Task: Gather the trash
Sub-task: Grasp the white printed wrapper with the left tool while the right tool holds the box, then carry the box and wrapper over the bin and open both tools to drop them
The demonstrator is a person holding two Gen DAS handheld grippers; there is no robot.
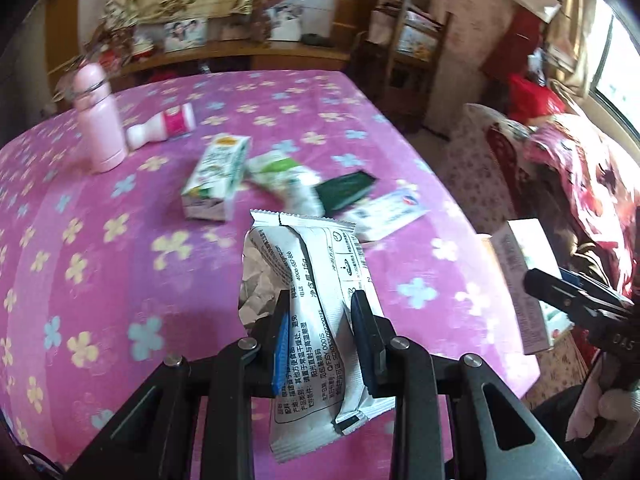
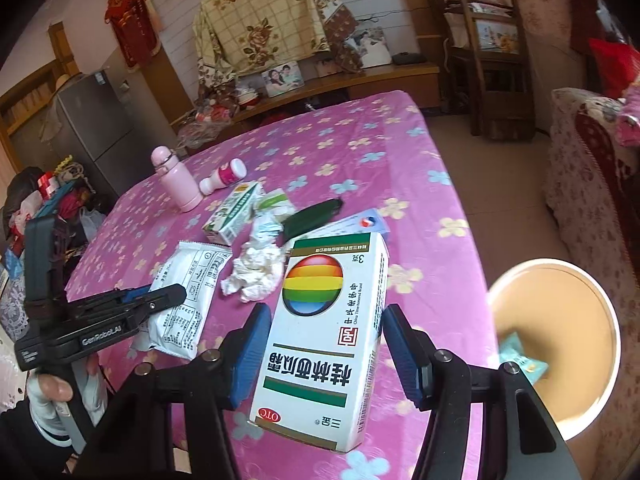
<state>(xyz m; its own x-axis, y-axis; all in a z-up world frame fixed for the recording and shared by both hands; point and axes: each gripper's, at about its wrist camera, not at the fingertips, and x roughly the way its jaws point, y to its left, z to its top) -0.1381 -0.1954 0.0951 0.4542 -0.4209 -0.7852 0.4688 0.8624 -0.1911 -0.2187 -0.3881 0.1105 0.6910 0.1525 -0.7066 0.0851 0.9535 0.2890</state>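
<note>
Black linkage grippers with silver pivot screws, ribbed blue fingers (image 2: pixel 246 354), white "GenRobot.AI" lettering.

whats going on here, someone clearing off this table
A person is picking litter off a pink flowered tablecloth with two handheld grippers. The left gripper is clamped on a white snack wrapper; the right gripper holds a white medicine box. A round bin waits at the right. Crumpled tissue and cartons remain.

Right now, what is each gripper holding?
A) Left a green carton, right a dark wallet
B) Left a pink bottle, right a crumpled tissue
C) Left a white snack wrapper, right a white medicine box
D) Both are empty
C: the left gripper pinches the white snack wrapper, and the right gripper clamps the white medicine box with the rainbow ball.
</note>
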